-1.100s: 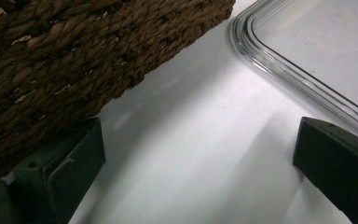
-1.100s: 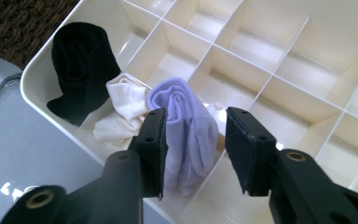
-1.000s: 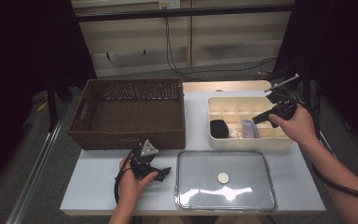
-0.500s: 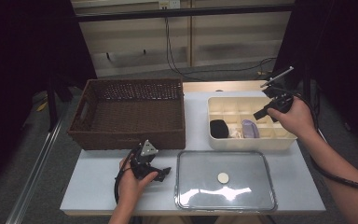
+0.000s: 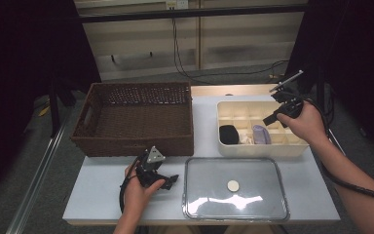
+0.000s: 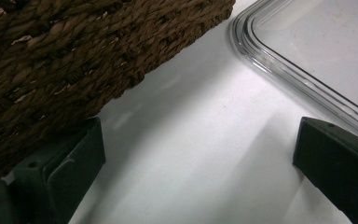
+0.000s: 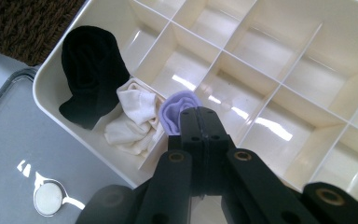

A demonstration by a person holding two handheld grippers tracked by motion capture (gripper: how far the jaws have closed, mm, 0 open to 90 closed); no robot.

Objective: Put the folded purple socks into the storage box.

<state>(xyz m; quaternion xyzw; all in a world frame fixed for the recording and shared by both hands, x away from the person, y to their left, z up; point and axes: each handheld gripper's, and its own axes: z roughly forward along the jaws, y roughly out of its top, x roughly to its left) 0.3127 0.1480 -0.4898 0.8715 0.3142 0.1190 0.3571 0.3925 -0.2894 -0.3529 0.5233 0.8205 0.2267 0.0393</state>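
Black right tongs [image 7: 200, 122] pressed together, jaws just closed with nothing between them, poised above the cream box [image 5: 292, 148] at the desk's right. Held in the right hand [image 5: 306, 122] over the box's far right part in the high view, cable trailing down along the forearm. Just past the closed tips, a lilac sock [image 7: 179, 108] rolled in a near compartment; beside it to the left a white sock [image 7: 133, 120], crumpled, then a black sock [image 7: 91, 70] in the left end compartment, standing higher than the dividers. Remaining compartments bare and glossy.

Left tongs [image 5: 168, 179] spread wide, resting low on the desk [image 5: 97, 190] at its near left, gripped by the left hand [image 5: 139, 187], grey plate on top. Between the two jaws only bare white desk. Past the left jaw, close by, the woven wall of the brown basket [image 5: 134, 117]; past the right jaw, close by, the rounded corner of the clear lid [image 5: 214, 173].

Lid flat on the near middle of the desk, a small round white knob [image 5: 233, 185] at its centre, just in front of the box. Basket on the far left, apart from the box by a strip of desk.
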